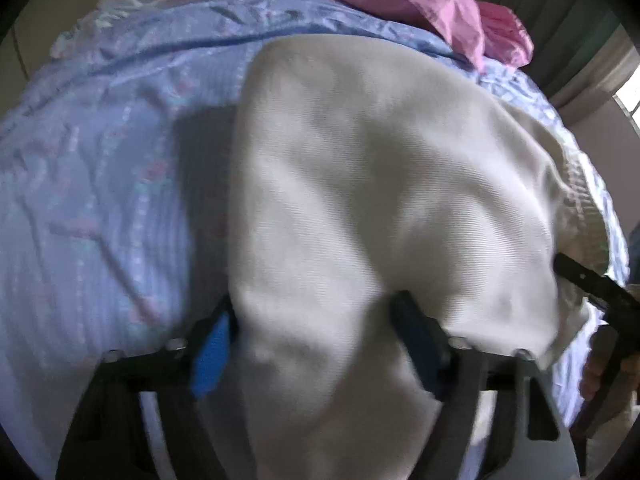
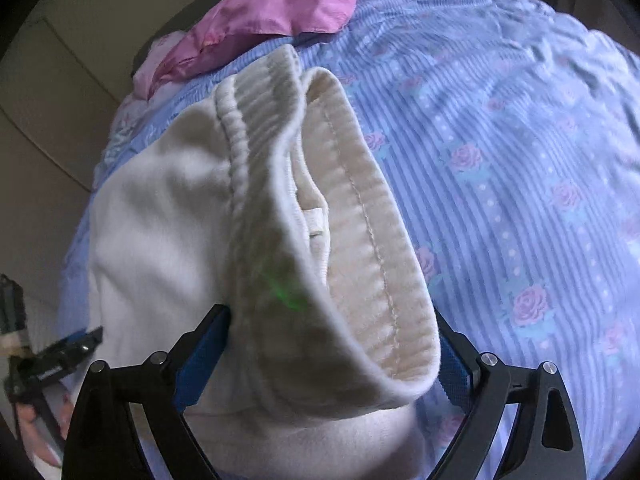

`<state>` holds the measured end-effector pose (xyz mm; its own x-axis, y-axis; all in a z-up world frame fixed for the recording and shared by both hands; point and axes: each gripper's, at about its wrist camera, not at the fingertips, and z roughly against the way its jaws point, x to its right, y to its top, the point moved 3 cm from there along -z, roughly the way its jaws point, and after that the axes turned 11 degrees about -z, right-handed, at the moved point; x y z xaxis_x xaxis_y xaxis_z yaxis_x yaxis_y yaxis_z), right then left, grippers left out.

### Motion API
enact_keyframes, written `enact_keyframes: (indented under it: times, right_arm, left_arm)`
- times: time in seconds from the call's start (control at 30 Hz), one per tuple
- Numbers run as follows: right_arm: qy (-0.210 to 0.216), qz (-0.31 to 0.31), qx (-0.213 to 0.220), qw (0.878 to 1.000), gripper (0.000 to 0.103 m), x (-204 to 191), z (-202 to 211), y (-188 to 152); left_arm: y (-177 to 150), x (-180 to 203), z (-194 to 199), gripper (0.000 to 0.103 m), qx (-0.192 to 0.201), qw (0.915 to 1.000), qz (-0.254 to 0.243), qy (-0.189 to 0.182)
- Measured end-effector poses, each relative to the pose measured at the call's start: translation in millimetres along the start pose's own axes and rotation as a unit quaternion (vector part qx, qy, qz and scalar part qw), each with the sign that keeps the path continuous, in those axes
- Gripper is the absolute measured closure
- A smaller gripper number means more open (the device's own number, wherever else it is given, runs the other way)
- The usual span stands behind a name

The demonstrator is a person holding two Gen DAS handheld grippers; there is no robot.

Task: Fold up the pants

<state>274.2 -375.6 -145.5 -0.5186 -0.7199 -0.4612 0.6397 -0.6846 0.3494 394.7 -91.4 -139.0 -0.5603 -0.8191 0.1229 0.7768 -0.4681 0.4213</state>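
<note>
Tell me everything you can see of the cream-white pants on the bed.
The cream-white pants look like soft, thick knit fabric with a ribbed elastic waistband, open and showing a small label inside. They lie bunched on the blue striped, rose-printed bedsheet. The waistband passes between the right gripper's blue pads; more fabric sits between the left gripper's fingers.

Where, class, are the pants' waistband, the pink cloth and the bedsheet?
waistband (image 2: 280, 184): right wrist view, on its ribbed outer band.
pink cloth (image 2: 288, 4): right wrist view, on its crumpled middle.
bedsheet (image 2: 520, 140): right wrist view, on a bare striped, rose-printed part.
</note>
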Motion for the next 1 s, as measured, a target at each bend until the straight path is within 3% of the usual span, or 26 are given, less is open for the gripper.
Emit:
enact_keyframes:
  times: [0.1,0.13,0.17,0.23,0.4,0.5,1.0]
  right_arm:
    - [0.008,0.006,-0.001,1.000,0.012,-2.2,-1.1,-1.0]
    - [0.014,0.007,-0.002,1.000,0.016,-3.3,-1.1,-1.4]
    - [0.024,0.008,-0.005,1.000,0.027,-5.0,-0.9,-1.8]
    - [0.038,0.000,-0.010,0.999,0.034,-7.3,1.6,-2.0]
    - [0.046,-0.001,0.003,0.999,0.056,-12.1,11.8,-1.4]
    - [0.044,0.012,0.023,0.999,0.063,-21.3,24.3,-1.2]
    - [0.087,0.053,0.092,0.991,0.069,-69.2,90.9,1.2]
  left_arm:
    - [-0.6,2.5,4.2,0.048,0.005,0.9999,0.000,-0.012]
    - [0.2,3.1,6.7,0.060,0.007,0.9999,0.000,-0.013]
    - [0.5,3.8,10.1,0.067,0.010,0.9999,0.001,-0.011]
    - [2.5,4.4,18.8,0.081,0.017,0.9998,0.009,-0.001]
    - [7.2,6.2,36.8,0.087,0.042,0.9984,0.037,-0.004]
    - [11.3,6.7,55.4,0.088,0.067,0.9964,0.051,-0.007]
    - [27.4,-1.6,122.5,0.090,0.141,0.9889,0.049,0.006]
